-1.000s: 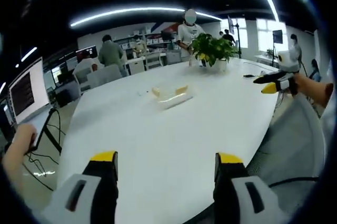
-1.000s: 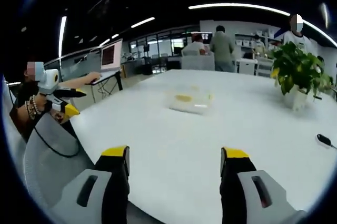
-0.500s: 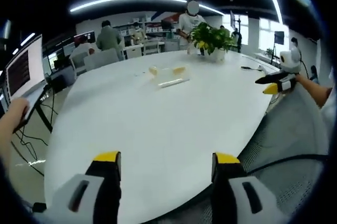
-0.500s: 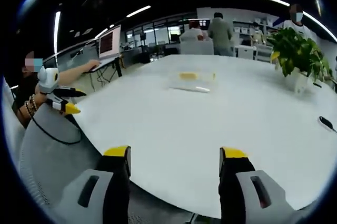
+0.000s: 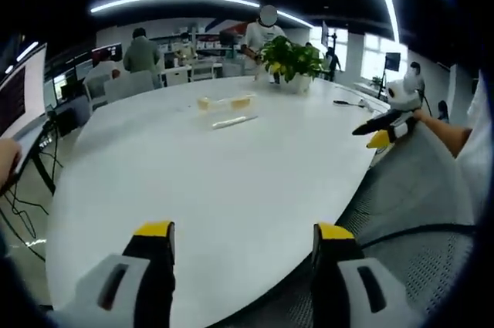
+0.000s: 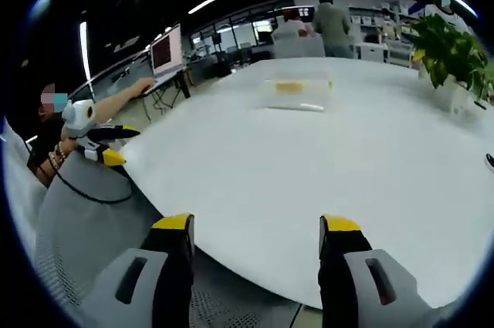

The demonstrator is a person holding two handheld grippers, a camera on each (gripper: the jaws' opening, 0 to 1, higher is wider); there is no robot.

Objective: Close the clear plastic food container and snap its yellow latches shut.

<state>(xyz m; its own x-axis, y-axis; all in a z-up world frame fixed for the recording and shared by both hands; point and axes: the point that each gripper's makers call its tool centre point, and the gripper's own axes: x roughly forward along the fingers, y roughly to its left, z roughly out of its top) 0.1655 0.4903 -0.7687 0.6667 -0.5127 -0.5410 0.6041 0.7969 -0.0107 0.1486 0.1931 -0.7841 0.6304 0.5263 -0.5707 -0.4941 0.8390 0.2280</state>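
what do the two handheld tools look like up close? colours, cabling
Both match: light grey bodies with a slot in each jaw, black jaws capped in yellow. Left tool; right tool. Seen from the side, the left tool has a white rounded top and a black cable trailing down.

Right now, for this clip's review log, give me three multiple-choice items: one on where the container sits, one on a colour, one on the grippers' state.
1. Where is the clear food container?
A. On the white table, far from both grippers
B. Between the right gripper's jaws
C. On the mesh chair

2. What colour are the gripper jaw tips?
A. Red
B. Yellow
C. Green

3. How do the left gripper and right gripper stand?
A. Both shut on latches
B. One holds the lid
C. Both open, holding nothing

Answers: 1 A, it lies on the far part of the tabletop. 2 B, yellow caps show on each jaw. 3 C, bare table shows between the spread jaws.
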